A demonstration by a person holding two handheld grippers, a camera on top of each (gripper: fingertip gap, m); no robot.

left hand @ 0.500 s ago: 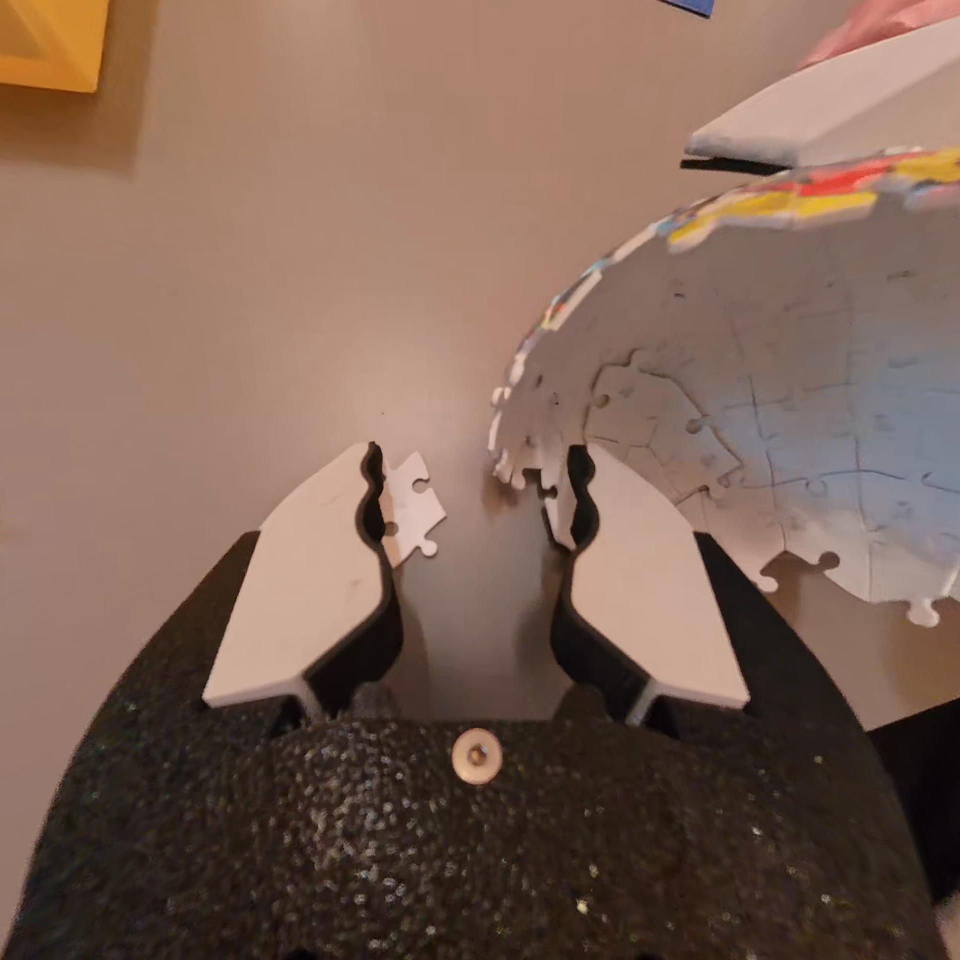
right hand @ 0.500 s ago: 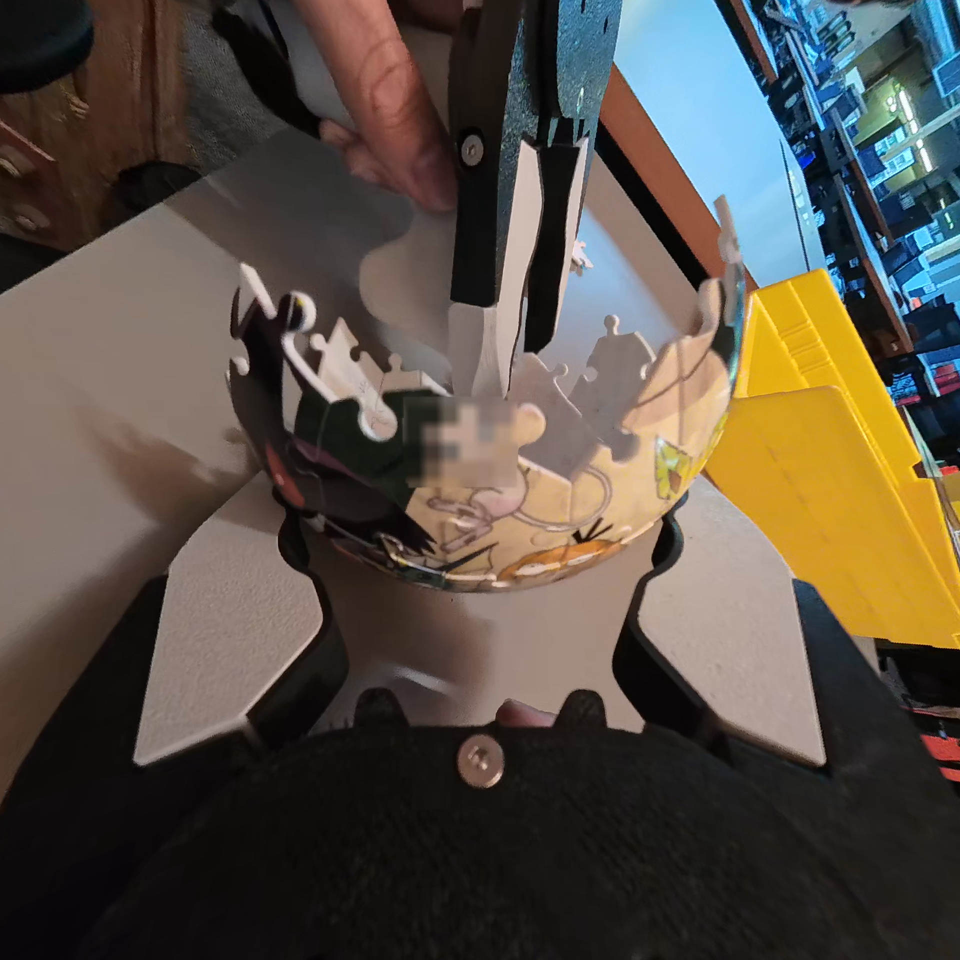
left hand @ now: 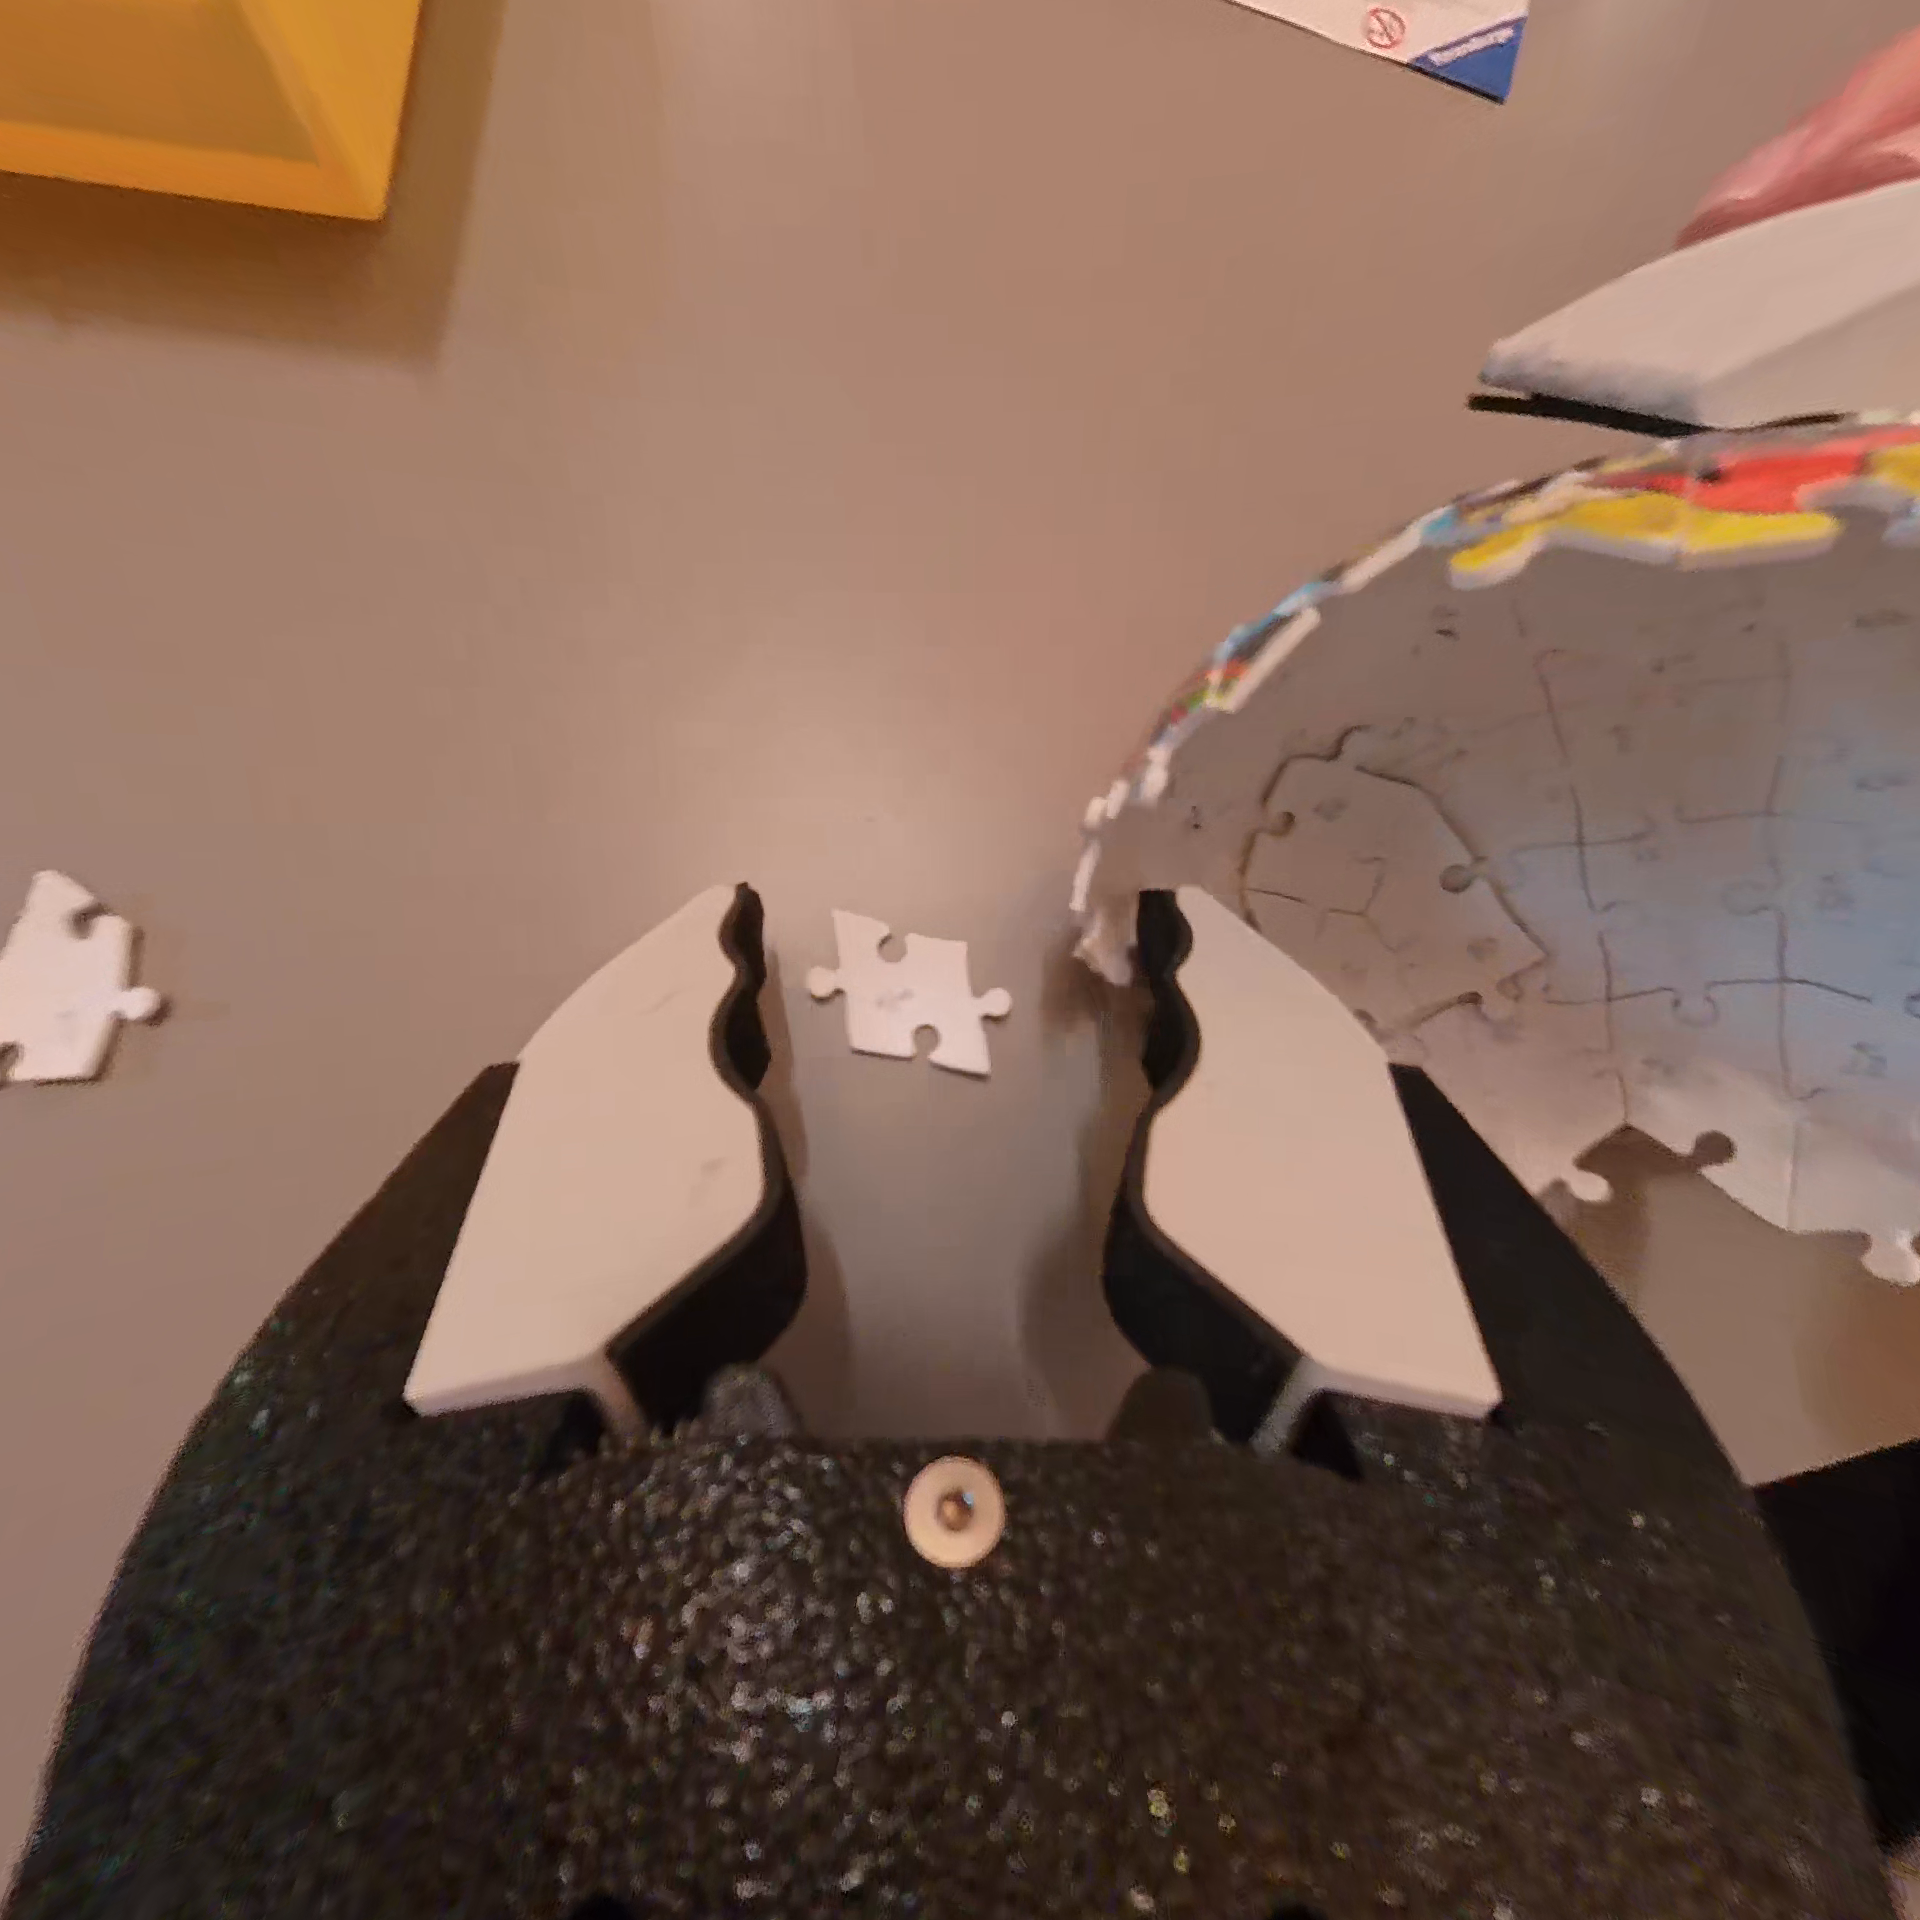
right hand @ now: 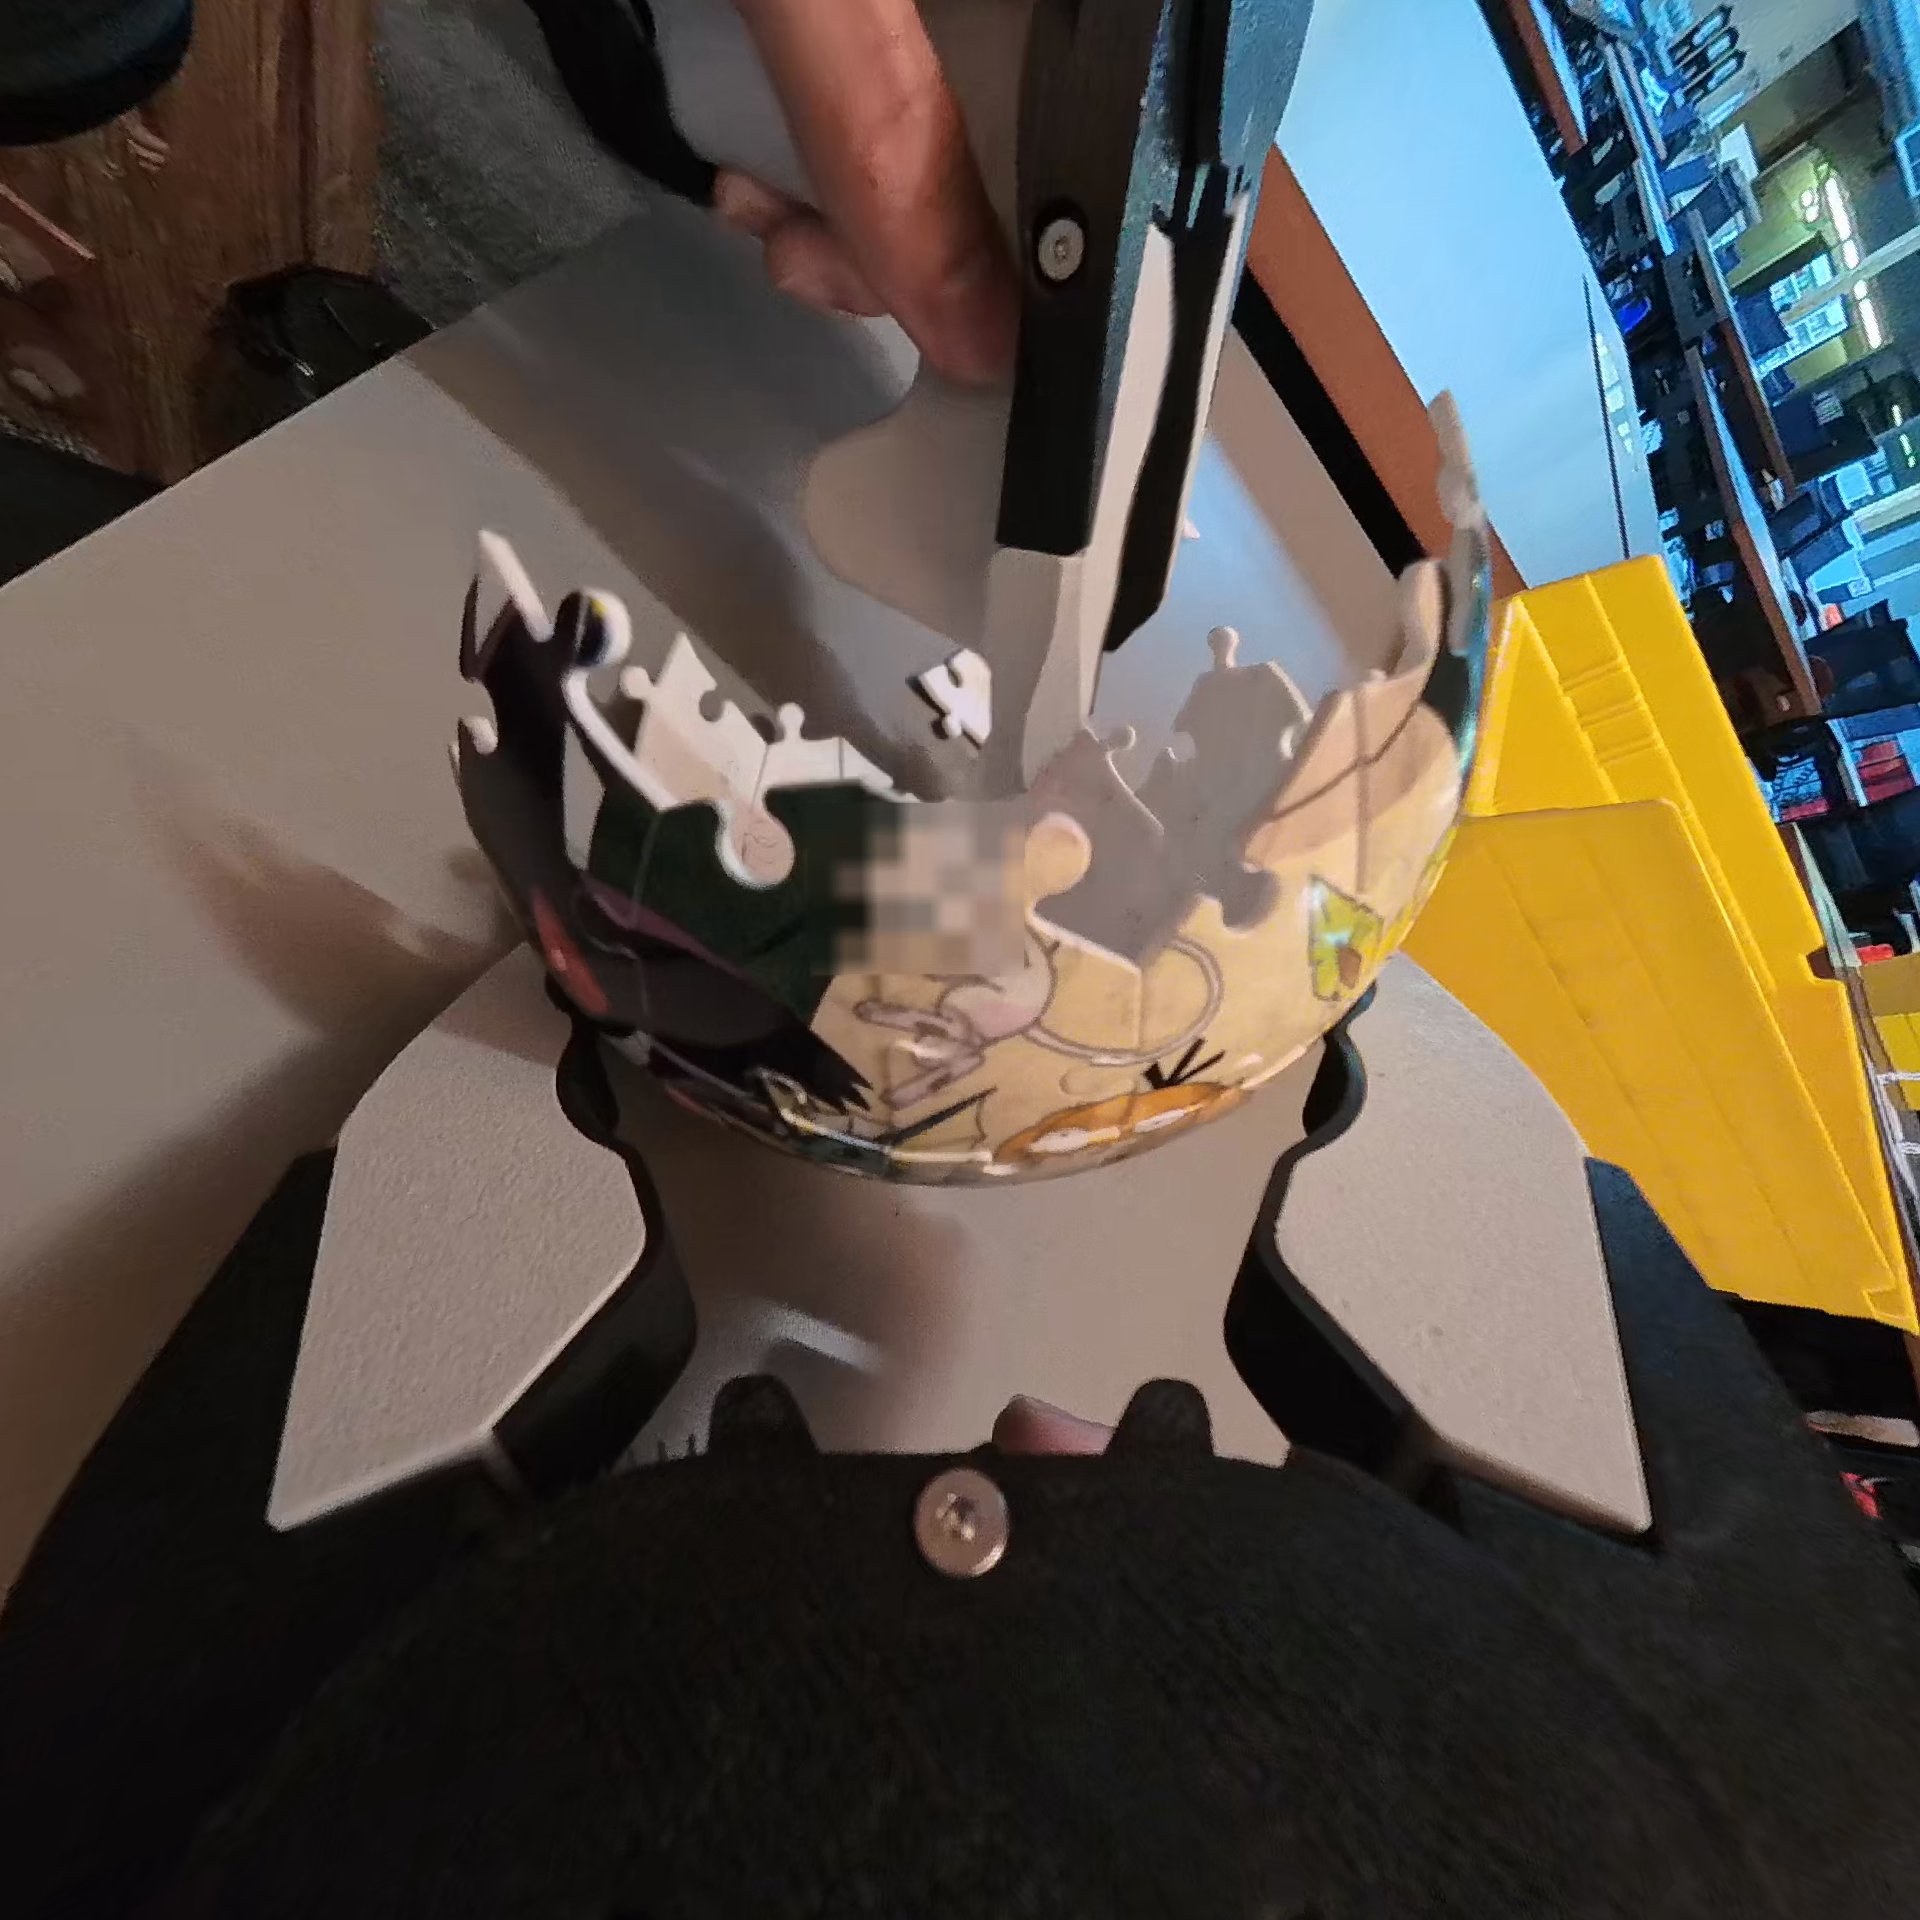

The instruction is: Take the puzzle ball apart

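Note:
The puzzle ball (right hand: pixel 1039 987) is an open half shell with a jagged rim, colourful outside and white inside. My right gripper (right hand: pixel 961 1039) is shut on it, one finger on each side of its lower part. In the left wrist view the shell (left hand: pixel 1610 883) sits at the right, its edge touching my right finger. My left gripper (left hand: pixel 948 914) is open and empty. A loose white puzzle piece (left hand: pixel 914 992) lies on the table between its fingertips, apart from both. In the right wrist view the left gripper (right hand: pixel 1060 665) points down over the shell's rim, beside that piece (right hand: pixel 956 691).
Another loose white piece (left hand: pixel 62 977) lies on the grey table (left hand: pixel 831 520) at the left. A yellow bin (left hand: pixel 208 94) stands at the far left, more yellow bins (right hand: pixel 1662 987) to the right of the ball. A printed leaflet corner (left hand: pixel 1434 42) lies far right. A person's hand (right hand: pixel 904 208) holds the left gripper.
The left gripper has pulled back from the table. The white piece that sat against its left finger now lies free between the fingers. The right gripper still holds the shell.

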